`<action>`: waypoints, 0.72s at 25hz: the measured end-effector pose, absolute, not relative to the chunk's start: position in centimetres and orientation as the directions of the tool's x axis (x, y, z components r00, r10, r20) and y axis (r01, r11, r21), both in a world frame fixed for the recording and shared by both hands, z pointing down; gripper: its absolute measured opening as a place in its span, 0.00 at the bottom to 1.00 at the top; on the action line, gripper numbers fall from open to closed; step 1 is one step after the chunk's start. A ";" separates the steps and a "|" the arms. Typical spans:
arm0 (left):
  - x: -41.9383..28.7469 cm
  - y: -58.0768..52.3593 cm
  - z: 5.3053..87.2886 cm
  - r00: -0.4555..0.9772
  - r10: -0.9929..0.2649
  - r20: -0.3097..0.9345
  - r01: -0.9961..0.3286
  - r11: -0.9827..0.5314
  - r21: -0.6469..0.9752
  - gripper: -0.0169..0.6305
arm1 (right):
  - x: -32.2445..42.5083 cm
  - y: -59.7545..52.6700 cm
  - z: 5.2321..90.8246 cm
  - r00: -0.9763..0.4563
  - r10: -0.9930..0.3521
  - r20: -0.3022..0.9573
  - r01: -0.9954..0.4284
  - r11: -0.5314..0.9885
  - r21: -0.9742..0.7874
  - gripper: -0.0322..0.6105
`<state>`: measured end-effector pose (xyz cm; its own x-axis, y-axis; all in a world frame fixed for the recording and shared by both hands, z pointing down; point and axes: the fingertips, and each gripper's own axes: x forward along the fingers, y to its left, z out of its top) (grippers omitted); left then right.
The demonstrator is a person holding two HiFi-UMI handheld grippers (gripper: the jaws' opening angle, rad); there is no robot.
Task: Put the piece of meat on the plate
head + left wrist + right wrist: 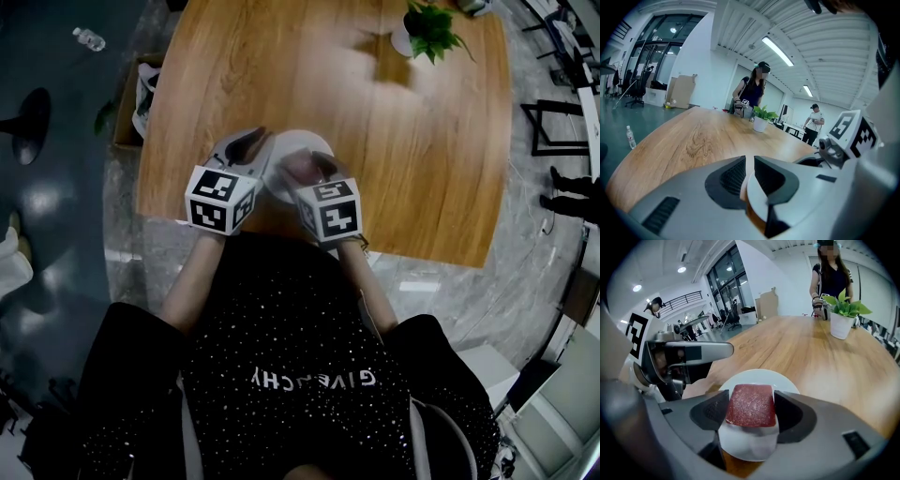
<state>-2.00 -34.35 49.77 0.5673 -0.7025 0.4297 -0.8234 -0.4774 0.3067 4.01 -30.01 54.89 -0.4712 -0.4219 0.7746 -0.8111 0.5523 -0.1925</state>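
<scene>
A dark red block of meat (751, 405) sits between the pads of my right gripper (751, 409), which is shut on it and holds it just above a white plate (759, 377). In the head view the plate (298, 144) lies on the wooden table near its front edge, and the right gripper (314, 171) hangs over its near side. My left gripper (251, 148) is at the plate's left edge. In the left gripper view its jaws (750, 176) are nearly together, closed on the plate's rim (757, 199).
A potted plant (427, 33) in a white pot stands at the far right of the table (422, 169). A person (829, 277) stands at the far end and another (814, 123) further back. A cardboard box (131, 103) sits on the floor to the left.
</scene>
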 end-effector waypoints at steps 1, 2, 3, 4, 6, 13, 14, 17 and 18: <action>-2.0 -34.3 49.7 0.567 -0.704 0.428 -0.824 -0.477 0.306 0.13 | 3.9 -29.9 55.0 -0.469 -0.416 0.779 -0.808 0.557 -0.189 0.52; -2.1 -34.3 49.7 0.567 -0.705 0.427 -0.824 -0.477 0.306 0.13 | 3.8 -29.8 55.1 -0.464 -0.410 0.785 -0.806 0.564 -0.182 0.52; -2.1 -34.3 49.7 0.567 -0.705 0.426 -0.824 -0.477 0.307 0.13 | 3.7 -29.8 55.2 -0.455 -0.405 0.793 -0.802 0.573 -0.168 0.52; -2.1 -34.3 49.8 0.567 -0.705 0.426 -0.823 -0.476 0.309 0.13 | 3.7 -29.8 55.4 -0.441 -0.401 0.803 -0.797 0.586 -0.146 0.52; -2.2 -34.2 50.0 0.566 -0.704 0.428 -0.824 -0.473 0.312 0.13 | 3.7 -29.7 55.9 -0.405 -0.394 0.825 -0.778 0.622 -0.085 0.52; -1.9 -33.8 50.2 0.571 -0.703 0.423 -0.820 -0.469 0.328 0.13 | 3.5 -29.8 56.4 -0.350 -0.342 0.872 -0.759 0.649 -0.050 0.52; -1.8 -33.7 50.3 0.571 -0.703 0.423 -0.820 -0.470 0.327 0.13 | 3.4 -29.8 56.4 -0.353 -0.341 0.871 -0.756 0.652 -0.051 0.52; -1.7 -33.4 50.3 0.570 -0.703 0.425 -0.821 -0.471 0.322 0.13 | 3.3 -29.8 56.3 -0.365 -0.344 0.865 -0.747 0.663 -0.052 0.52; -1.8 -33.2 50.2 0.569 -0.704 0.425 -0.822 -0.471 0.320 0.13 | 3.2 -29.7 56.2 -0.367 -0.342 0.865 -0.744 0.667 -0.052 0.52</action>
<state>-1.75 -33.24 50.21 0.5686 -0.7043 0.4251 -0.8222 -0.4707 0.3201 3.24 -29.70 56.18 -0.3667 -0.3421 0.8652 -0.7437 0.6665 -0.0517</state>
